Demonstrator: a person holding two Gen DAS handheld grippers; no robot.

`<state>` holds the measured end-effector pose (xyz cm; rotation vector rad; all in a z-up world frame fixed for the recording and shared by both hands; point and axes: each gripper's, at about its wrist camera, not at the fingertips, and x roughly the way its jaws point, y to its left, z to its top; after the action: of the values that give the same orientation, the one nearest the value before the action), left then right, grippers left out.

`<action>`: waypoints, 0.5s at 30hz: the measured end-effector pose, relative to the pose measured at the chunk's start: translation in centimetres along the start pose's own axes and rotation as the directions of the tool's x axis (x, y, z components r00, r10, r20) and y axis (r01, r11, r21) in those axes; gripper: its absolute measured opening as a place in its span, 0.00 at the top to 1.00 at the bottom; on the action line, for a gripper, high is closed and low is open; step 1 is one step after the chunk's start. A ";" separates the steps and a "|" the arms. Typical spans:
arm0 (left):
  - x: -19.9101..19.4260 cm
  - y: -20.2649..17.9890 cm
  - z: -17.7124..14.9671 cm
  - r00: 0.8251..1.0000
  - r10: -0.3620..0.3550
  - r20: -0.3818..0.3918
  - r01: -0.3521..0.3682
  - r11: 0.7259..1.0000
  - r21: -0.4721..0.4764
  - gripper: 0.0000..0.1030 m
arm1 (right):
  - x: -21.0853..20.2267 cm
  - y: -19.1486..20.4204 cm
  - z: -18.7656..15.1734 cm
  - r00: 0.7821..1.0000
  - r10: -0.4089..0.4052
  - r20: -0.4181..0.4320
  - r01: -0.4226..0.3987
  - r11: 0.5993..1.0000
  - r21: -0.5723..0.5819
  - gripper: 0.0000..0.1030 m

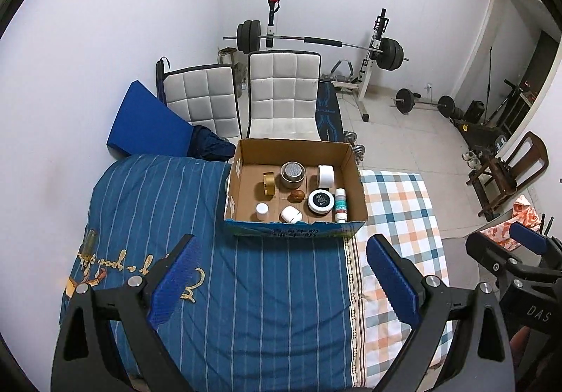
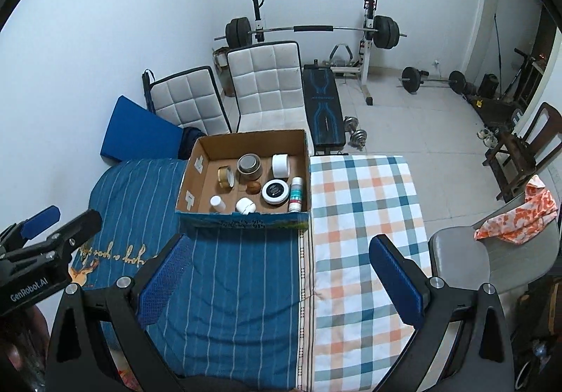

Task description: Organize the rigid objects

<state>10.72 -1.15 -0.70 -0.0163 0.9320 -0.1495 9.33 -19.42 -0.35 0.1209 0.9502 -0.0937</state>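
An open cardboard box (image 1: 354, 177) (image 2: 305, 160) stands on the bed at the far end. It holds several rigid items: a grey metal tin (image 1: 292, 174), a gold tin (image 1: 269, 183), a white roll (image 1: 326, 176), a black-lidded jar (image 1: 320, 201), a white bottle with teal label (image 1: 340, 205), a small white bottle (image 1: 261, 211), a white case (image 1: 291, 215) and a brown round thing (image 1: 296, 196). My left gripper (image 1: 284, 269) is open and empty above the blue striped sheet, short of the box. My right gripper (image 2: 281, 269) is open and empty above the seam between sheets.
The bed carries a blue striped sheet (image 1: 246, 286) and a checked sheet (image 2: 361, 234). Two white padded chairs (image 1: 281, 93), a blue cushion (image 1: 144, 118) and a barbell rack (image 1: 316, 40) stand beyond. A grey chair with an orange cloth (image 2: 516, 216) is at the right.
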 end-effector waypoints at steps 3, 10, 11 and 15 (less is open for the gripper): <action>0.0 -0.1 -0.1 1.000 0.003 0.001 -0.003 1.000 0.004 0.06 | -0.2 -0.1 0.0 1.000 -0.003 0.007 0.003 1.000 0.001 0.00; 0.2 -0.2 -0.4 1.000 -0.007 0.000 0.007 1.000 0.004 0.06 | -0.6 -0.3 -0.1 1.000 -0.012 0.018 0.012 1.000 0.005 0.00; 0.2 -0.1 -0.4 1.000 -0.009 -0.002 0.009 1.000 0.006 0.06 | -0.6 -0.2 -0.1 1.000 -0.013 0.019 0.012 1.000 0.006 0.00; 0.2 -0.1 -0.5 1.000 -0.022 0.002 0.022 1.000 0.005 0.06 | -0.8 -0.2 -0.1 0.999 -0.024 0.027 0.024 1.000 0.006 0.00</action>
<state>10.39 -1.23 -1.16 -0.0224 0.9294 -0.1724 8.74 -19.54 0.20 0.1132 0.9247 -0.1198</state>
